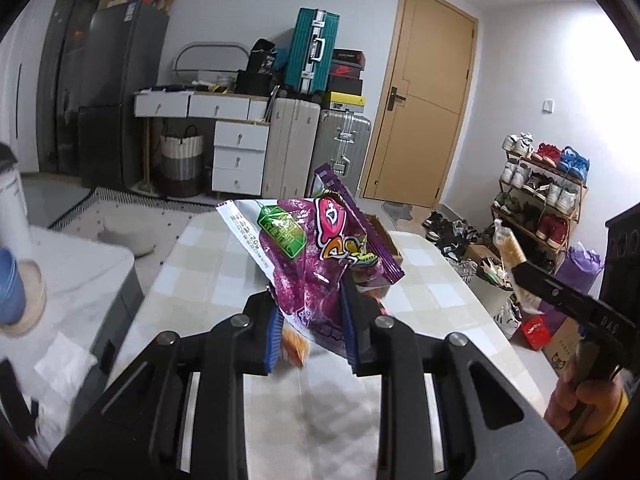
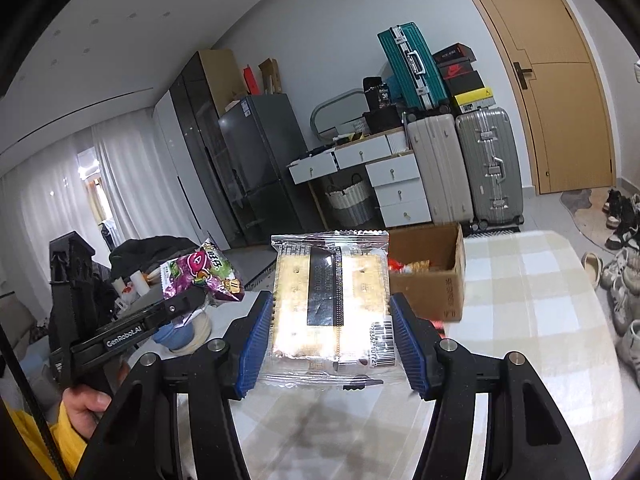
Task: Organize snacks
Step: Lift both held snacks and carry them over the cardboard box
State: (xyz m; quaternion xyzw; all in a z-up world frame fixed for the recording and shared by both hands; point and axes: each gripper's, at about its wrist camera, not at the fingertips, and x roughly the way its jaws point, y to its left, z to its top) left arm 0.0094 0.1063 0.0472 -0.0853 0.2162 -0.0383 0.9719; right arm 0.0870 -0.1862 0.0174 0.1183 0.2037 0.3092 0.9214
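Both claws are loaded and held above the table (image 2: 528,280); the left gripper (image 1: 310,320) has its blue pads drawn in tight on the lower edge of a purple snack bag (image 1: 316,248), which stands up crumpled between the fingers with a green label on its upper left and a cartoon print across the middle; the right gripper (image 2: 330,340) stands partly open, its ribbed blue pads pressed against the two side edges of a clear cracker packet (image 2: 330,304), which lies flat and face-up between them, pale square crackers showing through the film, a dark strip down its centre and a barcode at its lower right corner; seen from the left wrist, the right gripper comes in from the right edge with the cracker packet edge-on at its tip, and a hand (image 1: 580,396) with a yellow sleeve grips its handle; seen from the right wrist, the left gripper enters from the left with the purple bag at its tip, well apart from the packet; an open cardboard box (image 2: 436,276) sits on the checked tablecloth beyond the cracker packet, with red and orange wrappers inside it; suitcases (image 2: 460,164) and white drawers (image 2: 396,184) line the far wall.
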